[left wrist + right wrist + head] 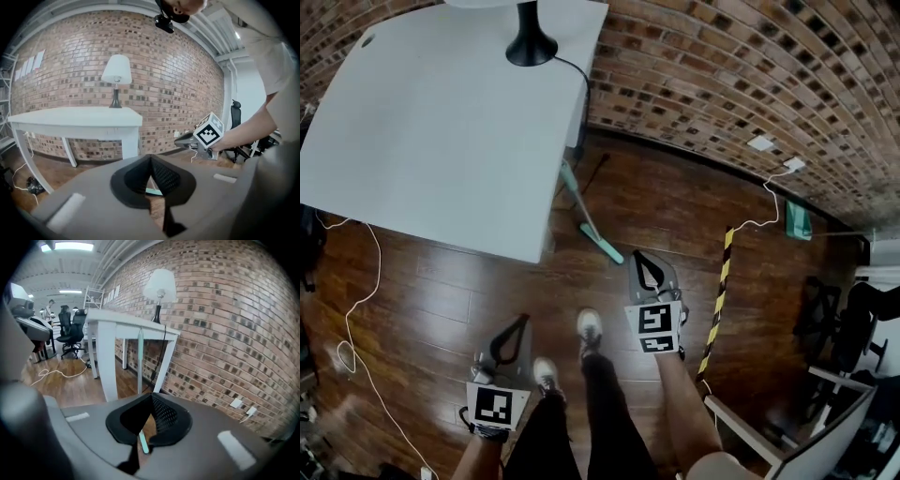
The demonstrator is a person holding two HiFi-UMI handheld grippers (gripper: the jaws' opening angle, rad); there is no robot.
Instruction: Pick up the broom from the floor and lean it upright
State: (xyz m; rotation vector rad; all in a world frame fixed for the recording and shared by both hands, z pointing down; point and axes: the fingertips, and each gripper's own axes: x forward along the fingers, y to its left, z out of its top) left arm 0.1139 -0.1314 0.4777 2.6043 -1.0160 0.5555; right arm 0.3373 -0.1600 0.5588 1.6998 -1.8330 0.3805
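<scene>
Well beyond fingers, broom leans.

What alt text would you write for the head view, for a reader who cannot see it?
A teal broom leans against the edge of a white table, its head on the wooden floor. Nearer, the person's left gripper and right gripper hover empty, fingers closed.

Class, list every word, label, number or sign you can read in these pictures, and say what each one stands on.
No words or numbers can be read anywhere.
Left cube and right cube: black-and-white square patterns only, no letters.
Pale sheets on the brick wall: too small to read.
</scene>
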